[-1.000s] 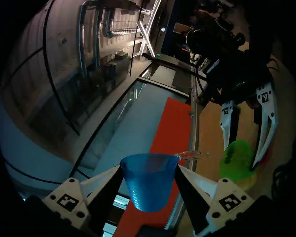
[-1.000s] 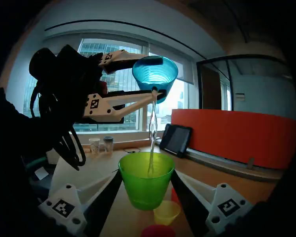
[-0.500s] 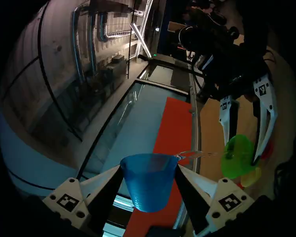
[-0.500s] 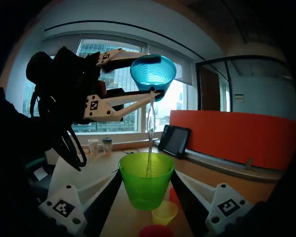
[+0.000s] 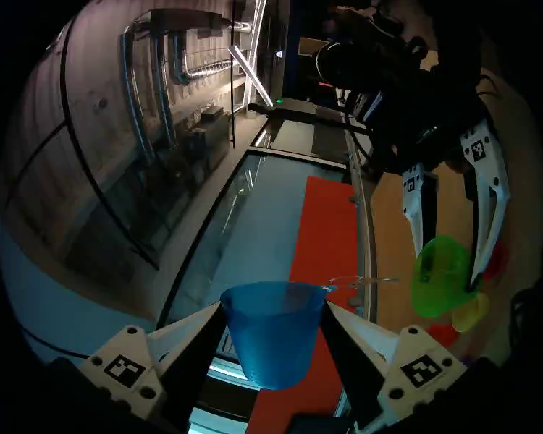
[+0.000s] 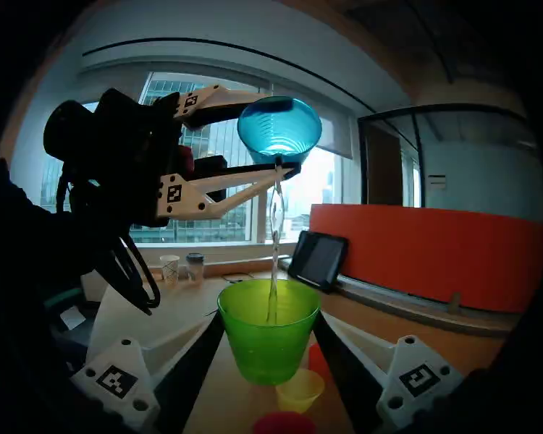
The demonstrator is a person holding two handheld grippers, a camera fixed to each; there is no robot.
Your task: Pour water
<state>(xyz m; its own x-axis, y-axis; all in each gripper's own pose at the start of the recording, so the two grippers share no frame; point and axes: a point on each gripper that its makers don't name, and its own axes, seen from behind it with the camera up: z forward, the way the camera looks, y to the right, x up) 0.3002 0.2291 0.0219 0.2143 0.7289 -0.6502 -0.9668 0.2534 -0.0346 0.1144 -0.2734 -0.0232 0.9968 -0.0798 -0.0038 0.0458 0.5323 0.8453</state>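
Above the worktop [image 6: 224, 394], the left gripper [image 5: 273, 309] pinches the tilted blue cup [image 6: 279, 130] in its fingers. The right gripper view shows water [image 6: 274, 246] falling into the green cup [image 6: 268, 340], pinched in the right gripper's [image 6: 268, 320] fingers. A yellow cup [image 6: 300, 387] and a red cup [image 6: 284, 423] sit close beneath. An orange partition [image 6: 431, 253] edges the worktop.

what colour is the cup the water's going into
The cup is translucent green; it shows best in the right gripper view.

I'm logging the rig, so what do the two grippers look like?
Both the left gripper and right gripper have long white tapered fingers with black inner faces, each carrying a square black-and-white marker. The left's body is black, trailing looped black cables.
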